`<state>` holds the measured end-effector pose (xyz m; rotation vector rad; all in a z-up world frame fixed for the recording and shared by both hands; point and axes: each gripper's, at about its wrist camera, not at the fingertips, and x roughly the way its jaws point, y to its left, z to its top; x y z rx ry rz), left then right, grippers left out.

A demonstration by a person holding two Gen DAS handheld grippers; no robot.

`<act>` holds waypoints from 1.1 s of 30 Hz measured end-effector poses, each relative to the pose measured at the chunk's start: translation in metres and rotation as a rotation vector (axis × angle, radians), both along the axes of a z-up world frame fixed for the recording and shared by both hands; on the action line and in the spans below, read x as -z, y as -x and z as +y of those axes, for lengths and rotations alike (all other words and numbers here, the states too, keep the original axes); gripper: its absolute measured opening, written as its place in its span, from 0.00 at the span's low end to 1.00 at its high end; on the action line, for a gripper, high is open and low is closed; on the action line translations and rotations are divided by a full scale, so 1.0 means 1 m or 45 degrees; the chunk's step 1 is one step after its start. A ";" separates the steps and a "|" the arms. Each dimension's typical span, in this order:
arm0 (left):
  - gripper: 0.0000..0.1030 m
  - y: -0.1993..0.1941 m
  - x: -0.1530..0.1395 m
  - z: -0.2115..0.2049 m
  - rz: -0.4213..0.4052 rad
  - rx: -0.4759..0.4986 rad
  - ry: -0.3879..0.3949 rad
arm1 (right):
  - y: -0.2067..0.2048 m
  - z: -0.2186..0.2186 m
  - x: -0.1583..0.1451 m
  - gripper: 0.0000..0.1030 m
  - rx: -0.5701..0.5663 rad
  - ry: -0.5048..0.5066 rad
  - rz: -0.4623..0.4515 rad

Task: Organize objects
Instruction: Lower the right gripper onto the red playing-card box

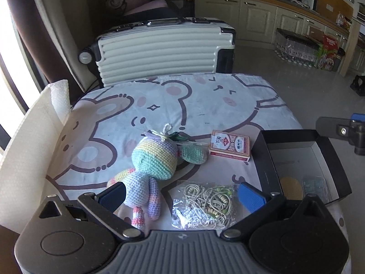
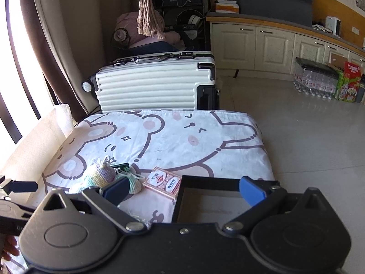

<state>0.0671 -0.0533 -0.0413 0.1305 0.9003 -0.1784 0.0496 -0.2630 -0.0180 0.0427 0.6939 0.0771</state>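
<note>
Between the spread fingers of the left gripper [image 1: 181, 195], which is released and grasps nothing, lie the legs of a crocheted pastel doll [image 1: 151, 163] and a clear bag of tangled cord [image 1: 204, 203]. The doll's legs touch or nearly touch the left finger; the bag sits just inside the right finger. Ahead of this claw and slightly right, a red box of playing cards [image 1: 230, 145] lies flat, just beside the doll's arm. To the claw's right sits a shallow black box [image 1: 265, 157], open on top, with a tan round thing and a small clear packet on its floor.

The right gripper [image 2: 183, 190] hovers released above the near part of the black box [image 2: 205, 182], with nothing between its fingers. The card box [image 2: 163, 182] lies ahead and left of centre; the doll [image 2: 100, 174] lies just beyond its left finger.

All rests on a table covered by a white cloth [image 1: 182, 100] printed with cartoon bears and rabbits in brown outline and pink cheeks. A roll of white paper [image 1: 34, 141] stands along the left edge. Beyond the far edge, a cream ribbed suitcase [image 1: 164, 52] lies on its side. To the right stretch a pale tiled floor [image 2: 308, 141], cream cabinets [image 2: 251, 45] under a wooden counter, and packs of bottled water [image 2: 317, 80]. A dark curtain [image 2: 34, 45] hangs by a bright window at left.
</note>
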 end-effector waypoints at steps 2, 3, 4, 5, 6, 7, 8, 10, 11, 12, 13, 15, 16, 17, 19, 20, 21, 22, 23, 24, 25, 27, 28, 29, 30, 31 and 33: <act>1.00 -0.005 0.008 -0.005 0.042 0.036 0.011 | -0.008 0.000 0.005 1.00 -0.005 0.013 0.008; 1.00 -0.007 0.013 -0.008 0.063 0.050 0.013 | -0.012 -0.001 0.008 1.00 -0.007 0.020 0.014; 1.00 -0.009 0.017 -0.010 0.083 0.058 0.013 | -0.015 -0.001 0.012 1.00 -0.007 0.029 0.018; 1.00 -0.012 0.021 -0.011 0.104 0.059 0.013 | -0.019 -0.001 0.015 1.00 -0.008 0.039 0.020; 1.00 -0.015 0.026 -0.012 0.134 0.048 0.010 | -0.022 -0.001 0.018 1.00 -0.008 0.051 0.021; 1.00 -0.019 0.031 -0.012 0.164 0.032 0.007 | -0.026 -0.001 0.021 1.00 -0.007 0.062 0.026; 1.00 -0.023 0.036 -0.012 0.191 0.012 0.005 | -0.029 -0.002 0.024 1.00 -0.007 0.068 0.031; 1.00 -0.030 0.044 -0.012 0.227 -0.016 -0.002 | -0.037 -0.002 0.030 1.00 -0.007 0.079 0.041; 1.00 -0.032 0.047 -0.013 0.234 -0.017 -0.010 | -0.040 -0.002 0.033 1.00 -0.006 0.092 0.042; 1.00 -0.035 0.050 -0.014 0.238 -0.014 -0.016 | -0.044 -0.002 0.036 1.00 -0.008 0.105 0.043; 1.00 -0.038 0.053 -0.015 0.245 -0.007 -0.019 | -0.047 -0.002 0.039 1.00 -0.012 0.116 0.044; 1.00 -0.042 0.058 -0.017 0.262 0.009 -0.016 | -0.055 -0.002 0.044 1.00 -0.026 0.132 0.053; 1.00 -0.044 0.061 -0.018 0.270 0.014 -0.017 | -0.058 -0.002 0.047 1.00 -0.035 0.137 0.057; 1.00 -0.046 0.064 -0.019 0.279 0.021 -0.019 | -0.062 -0.002 0.049 1.00 -0.044 0.138 0.062; 1.00 -0.050 0.070 -0.019 0.302 0.032 -0.012 | -0.069 -0.002 0.052 1.00 -0.060 0.138 0.072; 1.00 -0.052 0.073 -0.019 0.315 0.035 -0.005 | -0.073 -0.002 0.054 1.00 -0.066 0.139 0.082; 1.00 -0.054 0.076 -0.019 0.328 0.039 0.004 | -0.078 -0.001 0.056 1.00 -0.081 0.142 0.099; 1.00 -0.056 0.079 -0.021 0.346 0.048 0.017 | -0.084 -0.001 0.057 1.00 -0.107 0.154 0.116; 1.00 -0.057 0.083 -0.022 0.362 0.058 0.026 | -0.089 0.000 0.059 1.00 -0.142 0.172 0.125; 1.00 -0.059 0.086 -0.024 0.377 0.071 0.029 | -0.093 0.002 0.059 1.00 -0.179 0.198 0.125; 1.00 -0.060 0.089 -0.026 0.383 0.081 0.024 | -0.098 0.003 0.060 1.00 -0.217 0.231 0.125; 1.00 -0.062 0.094 -0.031 0.390 0.098 0.005 | -0.108 0.008 0.062 1.00 -0.309 0.303 0.129; 1.00 -0.063 0.097 -0.033 0.402 0.108 -0.001 | -0.113 0.011 0.062 1.00 -0.353 0.322 0.130; 1.00 -0.064 0.101 -0.034 0.416 0.117 -0.003 | -0.119 0.012 0.062 1.00 -0.393 0.334 0.133; 1.00 -0.065 0.104 -0.034 0.431 0.129 -0.003 | -0.125 0.015 0.064 1.00 -0.434 0.346 0.141; 1.00 -0.065 0.107 -0.035 0.446 0.142 -0.003 | -0.130 0.018 0.066 1.00 -0.480 0.359 0.154; 1.00 -0.065 0.112 -0.036 0.473 0.168 -0.011 | -0.141 0.026 0.073 1.00 -0.570 0.399 0.194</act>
